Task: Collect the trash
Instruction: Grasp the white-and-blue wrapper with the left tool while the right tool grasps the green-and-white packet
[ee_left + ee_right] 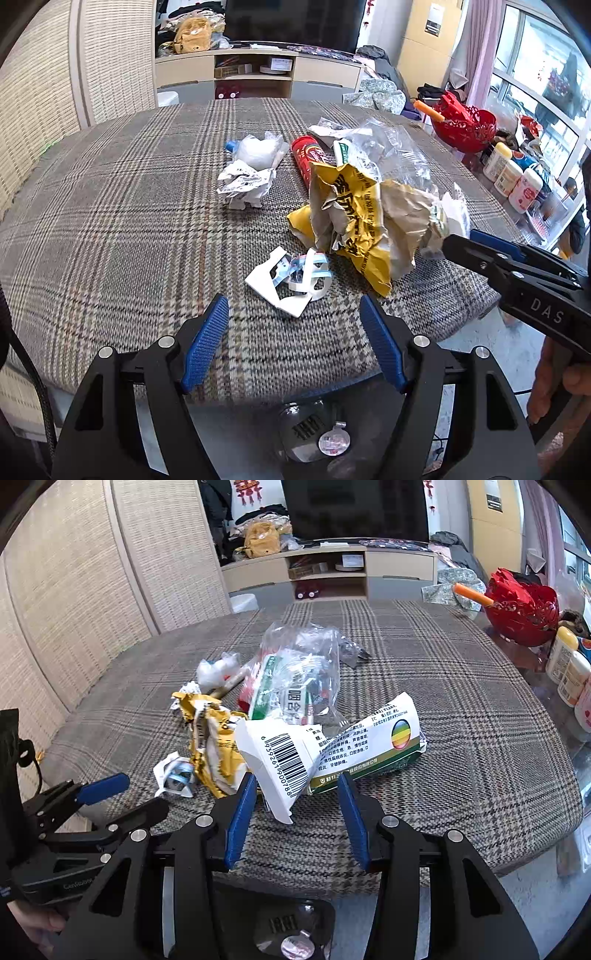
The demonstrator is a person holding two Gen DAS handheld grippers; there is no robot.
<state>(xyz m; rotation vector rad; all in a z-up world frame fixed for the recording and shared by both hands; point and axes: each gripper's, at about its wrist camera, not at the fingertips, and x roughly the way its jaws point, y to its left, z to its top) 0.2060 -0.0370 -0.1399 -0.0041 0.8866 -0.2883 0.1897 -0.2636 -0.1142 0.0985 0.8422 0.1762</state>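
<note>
The left gripper (293, 339) hangs low in its view, jaws wide apart and empty, just short of torn white packaging (291, 282) on the plaid worktop (110, 229). The right gripper's (297, 812) jaws stand half-spread around a flattened white medicine box (332, 746); whether they touch it is unclear. The box's long axis runs toward the right of frame. A clear bag (303, 664) holds wrappers.

You are working in a lived-in home living room: a low TV cabinet (328, 568) is standing under a dark screen (354, 509), clothes and a yellow bag (262, 539) are piling up beside it, a pink curtain (480, 48) is hanging by the window, and a plaid cloth (110, 221) is covering the table.
</note>
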